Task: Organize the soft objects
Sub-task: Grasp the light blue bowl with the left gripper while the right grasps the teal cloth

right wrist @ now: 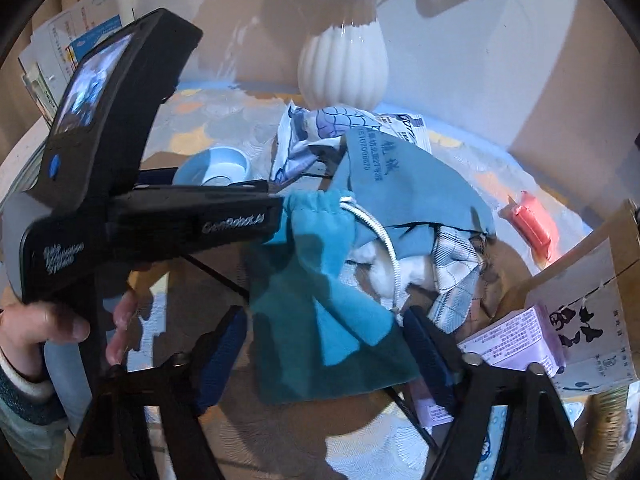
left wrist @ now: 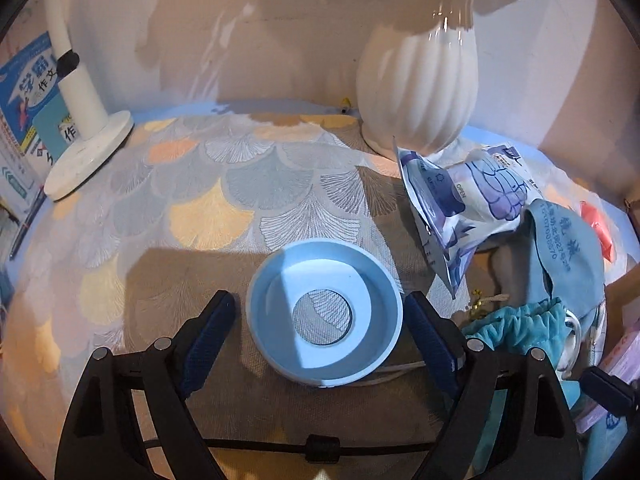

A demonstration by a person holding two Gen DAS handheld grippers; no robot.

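Note:
My left gripper [left wrist: 320, 312] is open, its fingers on either side of a light blue round lid with a hole in the middle [left wrist: 325, 314] that lies on the tablecloth. My right gripper [right wrist: 326, 332] is open around a teal drawstring pouch [right wrist: 320, 300]. Behind the pouch lies a pile of soft things: a blue cloth with printed text [right wrist: 404, 184], a checked cloth [right wrist: 456, 264], white stuffing [right wrist: 380, 264] and a blue-white wipes pack [right wrist: 312, 136]. The pack [left wrist: 460, 200], blue cloth [left wrist: 568, 252] and pouch [left wrist: 520, 324] also show at the right of the left wrist view.
A white ribbed vase [left wrist: 420, 88] stands at the back. A white lamp base [left wrist: 88, 148] and books [left wrist: 24, 100] stand at the left. A red packet [right wrist: 532, 228], a cardboard box [right wrist: 592, 280] and a purple pack [right wrist: 512, 340] lie at the right. The left gripper's body [right wrist: 120, 200] crosses the right wrist view.

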